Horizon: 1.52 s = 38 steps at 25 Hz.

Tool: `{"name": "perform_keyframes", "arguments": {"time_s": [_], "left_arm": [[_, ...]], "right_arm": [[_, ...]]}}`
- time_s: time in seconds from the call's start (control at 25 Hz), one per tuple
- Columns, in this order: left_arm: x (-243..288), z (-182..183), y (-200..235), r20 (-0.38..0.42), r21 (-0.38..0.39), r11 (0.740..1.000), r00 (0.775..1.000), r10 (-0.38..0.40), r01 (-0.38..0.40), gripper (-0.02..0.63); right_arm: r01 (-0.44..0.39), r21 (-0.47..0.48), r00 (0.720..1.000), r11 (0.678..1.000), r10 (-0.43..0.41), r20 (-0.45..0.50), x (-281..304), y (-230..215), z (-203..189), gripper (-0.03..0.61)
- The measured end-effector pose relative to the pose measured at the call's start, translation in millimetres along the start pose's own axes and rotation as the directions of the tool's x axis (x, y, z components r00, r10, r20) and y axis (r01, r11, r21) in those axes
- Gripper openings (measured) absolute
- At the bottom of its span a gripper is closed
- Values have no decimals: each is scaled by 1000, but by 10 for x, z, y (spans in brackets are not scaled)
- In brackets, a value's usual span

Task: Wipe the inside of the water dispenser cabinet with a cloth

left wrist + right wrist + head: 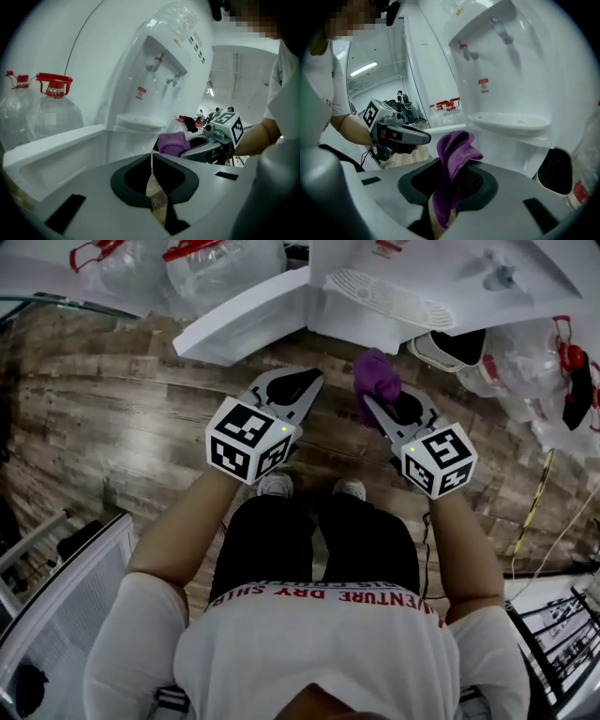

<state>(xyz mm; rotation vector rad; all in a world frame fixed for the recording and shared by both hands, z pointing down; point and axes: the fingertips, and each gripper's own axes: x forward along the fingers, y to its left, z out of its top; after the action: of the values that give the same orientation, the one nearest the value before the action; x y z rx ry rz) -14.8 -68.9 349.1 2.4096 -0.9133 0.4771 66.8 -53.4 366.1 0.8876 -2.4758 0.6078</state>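
The white water dispenser [422,277] stands in front of me, its taps [161,70] and drip tray [508,123] facing the grippers. Its lower cabinet door [248,320] hangs swung out to the left; the cabinet's inside is hidden from these views. My right gripper [384,409] is shut on a purple cloth [377,379], which bunches up above the jaws [452,154] just short of the dispenser front. My left gripper [286,395] floats beside it, near the door [51,150], its jaws closed together with nothing between them.
Large water bottles with red handles [54,110] stand left of the dispenser. A white container with a dark opening [450,348] and clear plastic bags [534,371] lie to the right. White racks [66,587] flank me on the wooden floor [103,418].
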Motion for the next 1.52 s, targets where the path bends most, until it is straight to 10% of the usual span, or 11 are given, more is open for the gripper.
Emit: {"name": "perform_keyframes", "arguments": {"time_s": [0.6,1.52], "left_arm": [[1192,-567,937,13,150,987,998,-64,61,35],[1264,-417,1226,134,-15,999,991,-29,32,35]], "right_arm": [[31,-257,999,966,-25,26,1375,-1092,-584,104],[179,-236,969,955,-128,213,1597,-1447,270,107]]}}
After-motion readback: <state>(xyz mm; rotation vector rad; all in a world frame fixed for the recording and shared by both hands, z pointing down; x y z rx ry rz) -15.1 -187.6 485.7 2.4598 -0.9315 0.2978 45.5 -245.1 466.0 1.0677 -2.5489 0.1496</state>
